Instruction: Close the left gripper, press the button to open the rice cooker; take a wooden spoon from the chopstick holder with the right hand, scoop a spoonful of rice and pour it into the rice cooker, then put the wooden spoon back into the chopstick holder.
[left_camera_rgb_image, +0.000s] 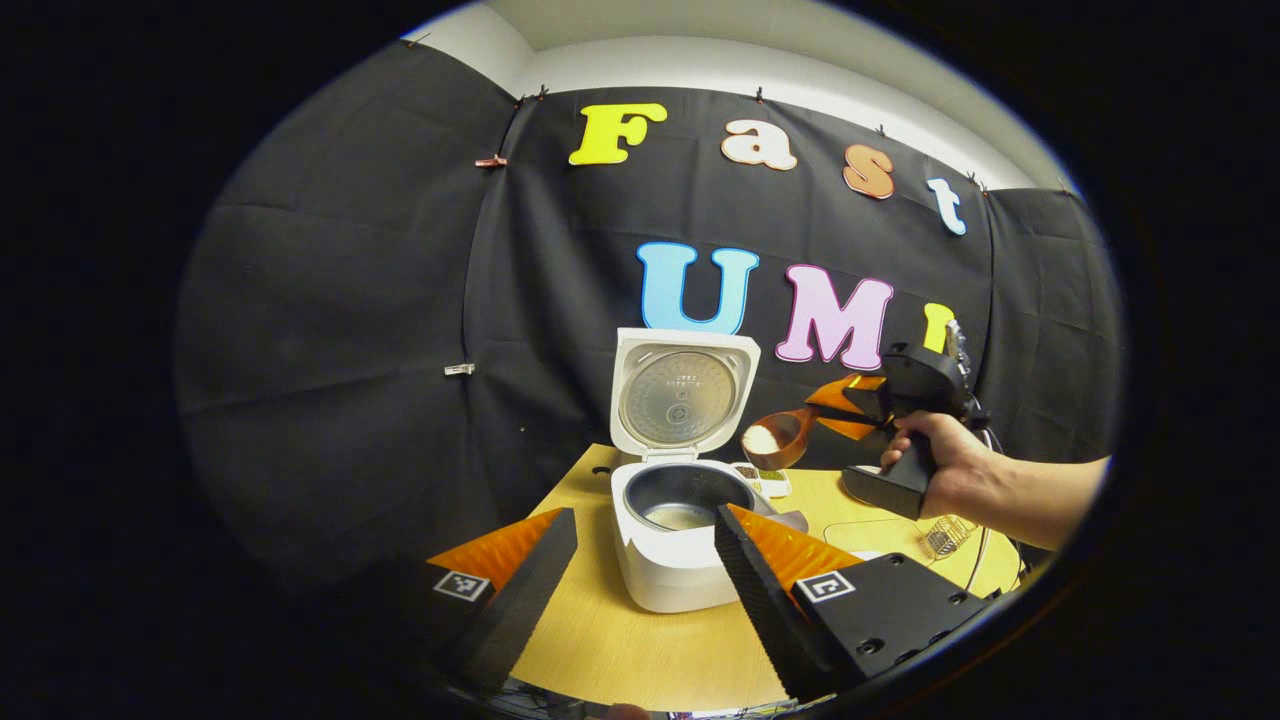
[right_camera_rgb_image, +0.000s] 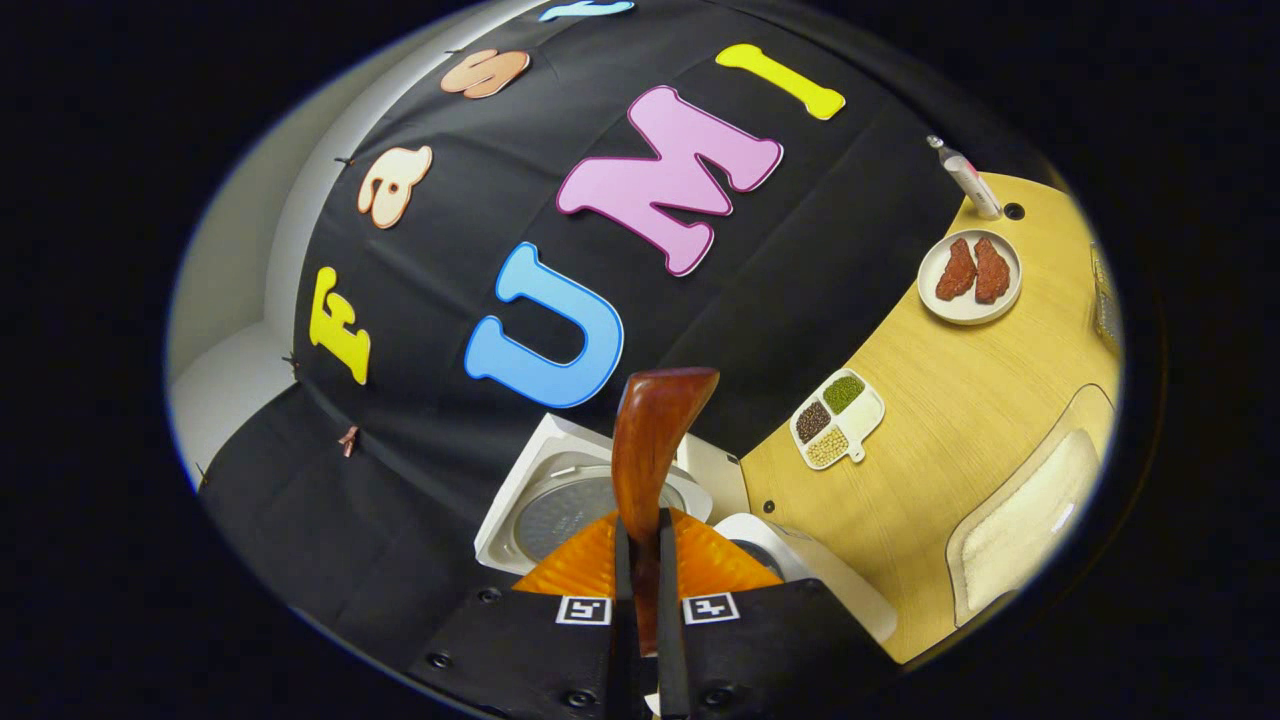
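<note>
1. Rice cooker (left_camera_rgb_image: 680, 520) stands on the bench (left_camera_rgb_image: 640, 640) with its lid (left_camera_rgb_image: 683, 392) swung upright and the inner pot (left_camera_rgb_image: 688, 497) exposed; a pale layer lies at the bottom of the pot.
2. In the left gripper view the left hand-held gripper (left_camera_rgb_image: 640, 575) sits low and close to the cooker's front, its two fingers spread wide apart and grasping nothing, one on each side of the cooker body.
3. The wooden spoon (left_camera_rgb_image: 778, 438) hangs above and just to the side of the pot's rim, its bowl carrying a small white heap of rice (left_camera_rgb_image: 761, 438).
4. The right hand-held gripper (left_camera_rgb_image: 850, 405) is clenched on the spoon's handle, and a hand (left_camera_rgb_image: 945, 465) grips its body, with the forearm reaching in from the side.
5. In the right gripper view both fingers of the right hand-held gripper (right_camera_rgb_image: 640, 560) press on the handle of the spoon (right_camera_rgb_image: 650, 450), which rises straight ahead; the open lid (right_camera_rgb_image: 570, 500) and part of the cooker (right_camera_rgb_image: 800, 570) lie below it.
6. Beyond the cooker on the bench rest a divided dish (right_camera_rgb_image: 838, 418) of beans, a round plate (right_camera_rgb_image: 970, 278) with two reddish pieces, and a slim upright bottle (right_camera_rgb_image: 968, 180) near the far edge.
7. A pale tray (right_camera_rgb_image: 1020, 520) lies near the bench's edge.
8. A small wire holder (left_camera_rgb_image: 945, 535) stands under the forearm.
9. Bare bench surface stretches in front of the cooker, between the left fingers, down to the near edge.
</note>
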